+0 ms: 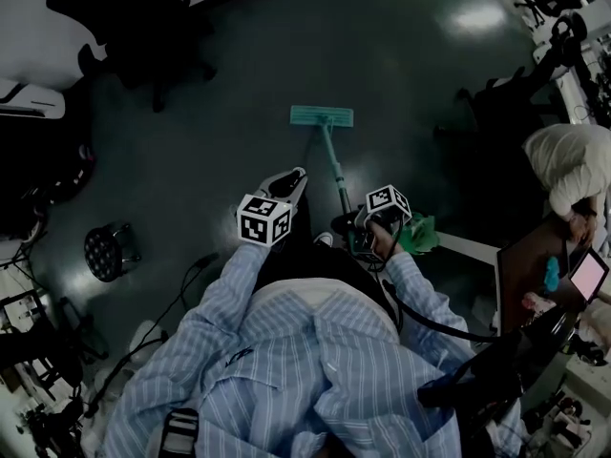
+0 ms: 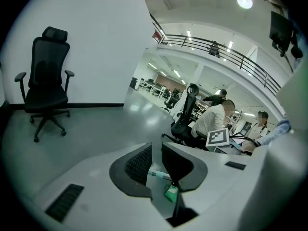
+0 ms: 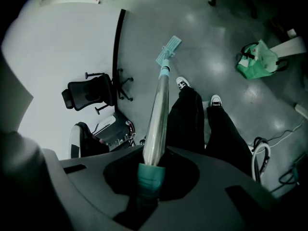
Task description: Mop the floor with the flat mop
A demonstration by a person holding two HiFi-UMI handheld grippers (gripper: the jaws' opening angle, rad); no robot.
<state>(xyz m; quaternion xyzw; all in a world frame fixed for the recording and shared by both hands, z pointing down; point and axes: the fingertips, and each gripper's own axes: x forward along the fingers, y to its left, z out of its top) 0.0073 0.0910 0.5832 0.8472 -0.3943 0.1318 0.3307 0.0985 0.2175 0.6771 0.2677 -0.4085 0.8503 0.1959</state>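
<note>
The flat mop's teal head (image 1: 322,115) lies flat on the dark grey floor ahead of me, also seen far off in the right gripper view (image 3: 169,49). Its metal handle (image 1: 334,165) slants back to my right gripper (image 1: 363,235). That gripper (image 3: 151,166) is shut on the mop handle (image 3: 156,114) just above its teal grip. My left gripper (image 1: 289,181) hovers to the left of the handle, apart from it. Its jaws (image 2: 156,160) stand a narrow gap apart with nothing between them; a bit of the handle shows through the gap.
My legs and white-toed shoes (image 3: 197,114) stand beside the handle. A green bag (image 1: 420,235) sits on the floor to my right. A black office chair (image 2: 45,88) stands by the white wall, a round stool (image 1: 107,251) to my left. A seated person (image 1: 568,165) and desks are on the right.
</note>
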